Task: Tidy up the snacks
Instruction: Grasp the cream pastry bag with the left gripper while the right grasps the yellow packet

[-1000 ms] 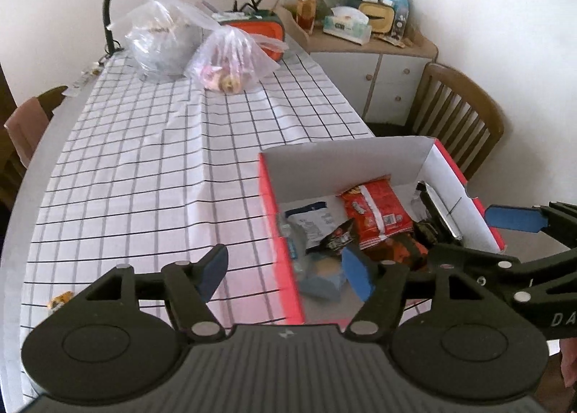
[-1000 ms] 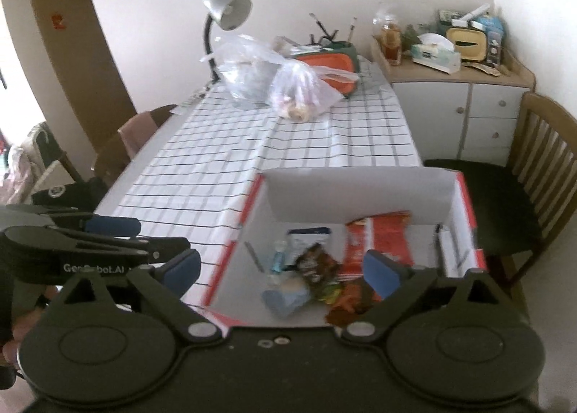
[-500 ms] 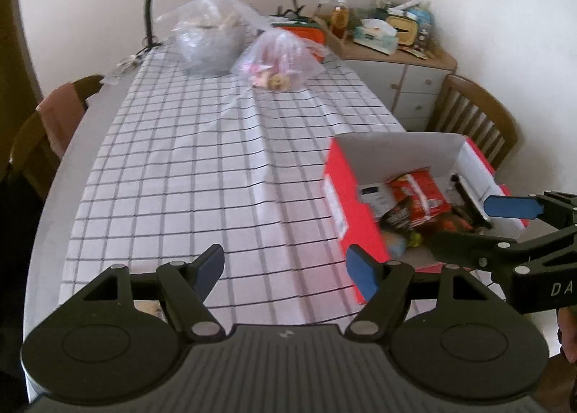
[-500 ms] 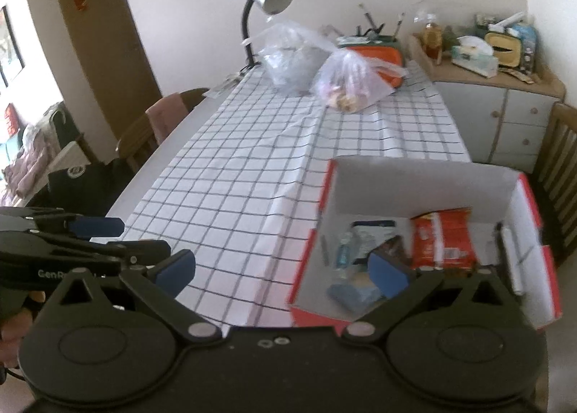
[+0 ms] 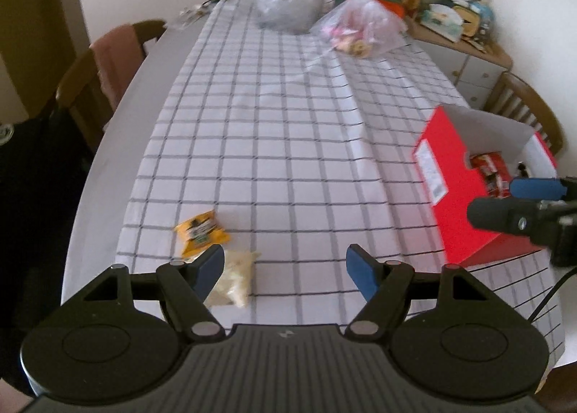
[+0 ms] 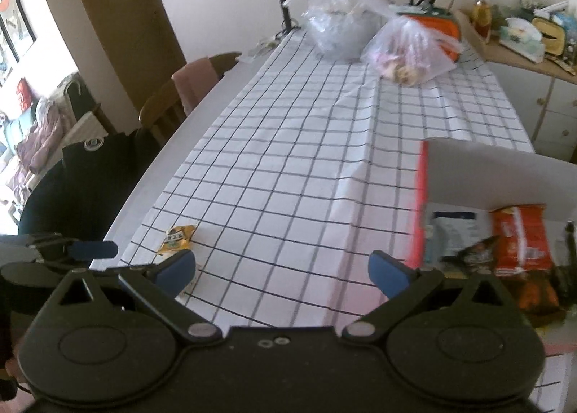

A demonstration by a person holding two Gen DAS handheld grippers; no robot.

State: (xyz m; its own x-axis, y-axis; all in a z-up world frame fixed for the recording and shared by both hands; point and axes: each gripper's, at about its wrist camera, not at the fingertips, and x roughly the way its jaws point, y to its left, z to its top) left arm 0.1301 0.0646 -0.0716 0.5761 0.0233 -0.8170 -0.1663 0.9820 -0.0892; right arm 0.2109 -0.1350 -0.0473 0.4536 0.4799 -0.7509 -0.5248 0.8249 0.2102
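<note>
Left tongs [image 5: 285,270] are hanging released over the checked tablecloth [image 5: 288,146] on the desk [image 5: 108,160], nothing between the pads. A pale snack bag [image 5: 236,278] is lying just beside the left pad, with a yellow snack packet [image 5: 201,232] just ahead of it. Right tongs [image 6: 283,270] are also sitting released and empty. The red snack box [image 5: 454,196] is standing to the right of both tongs, holding an orange chip bag [image 6: 519,236] and a white-and-blue packet [image 6: 456,229].
</note>
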